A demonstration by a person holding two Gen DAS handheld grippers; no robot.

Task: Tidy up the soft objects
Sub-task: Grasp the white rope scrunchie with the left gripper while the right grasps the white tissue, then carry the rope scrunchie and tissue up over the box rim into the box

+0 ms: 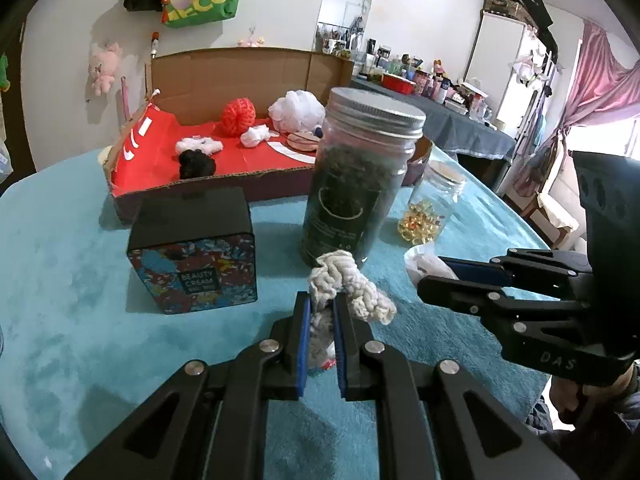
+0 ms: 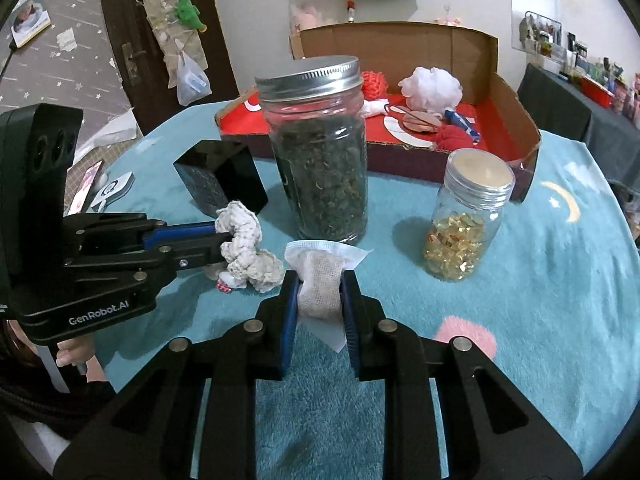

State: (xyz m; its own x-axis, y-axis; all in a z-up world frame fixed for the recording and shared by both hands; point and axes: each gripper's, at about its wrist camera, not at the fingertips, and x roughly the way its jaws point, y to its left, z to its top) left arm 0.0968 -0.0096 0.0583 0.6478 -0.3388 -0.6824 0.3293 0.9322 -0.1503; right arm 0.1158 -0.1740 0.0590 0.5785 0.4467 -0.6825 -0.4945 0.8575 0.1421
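1. Left wrist view is showing the left gripper [image 1: 321, 312] pinching a cream crocheted scrunchie [image 1: 347, 286] between its blue pads, with most of it flopping out past the right finger.
2. Right wrist view has the right gripper [image 2: 320, 292] squeezing a white sachet pouch [image 2: 321, 280] about mid-body, loose edges sticking out above and below the fingers.
3. Both soft things are sitting low over the teal fuzzy tablecloth [image 1: 72, 280], just in front of the tall jar of dried leaves [image 2: 320, 152]. I can't tell whether they're touching the cloth.
4. Farther back, the cardboard box with red lining [image 1: 168, 156] is already holding a red crochet ball [image 1: 239, 116], a white mesh puff [image 1: 296, 110] and other fluffy bits, so I'm guessing that's the drop spot.
5. To do this well: I'd lift both clear first, then go around or over the tall jar, the small jar of gold capsules [image 2: 464, 224] and the black Beauty Cream box [image 1: 192, 252]. That dangling scrunchie tail could snag a lid.
6. Pose-wise, both grippers are nearly level and angling inward, tips close together, each one visible from the side in the other's camera.
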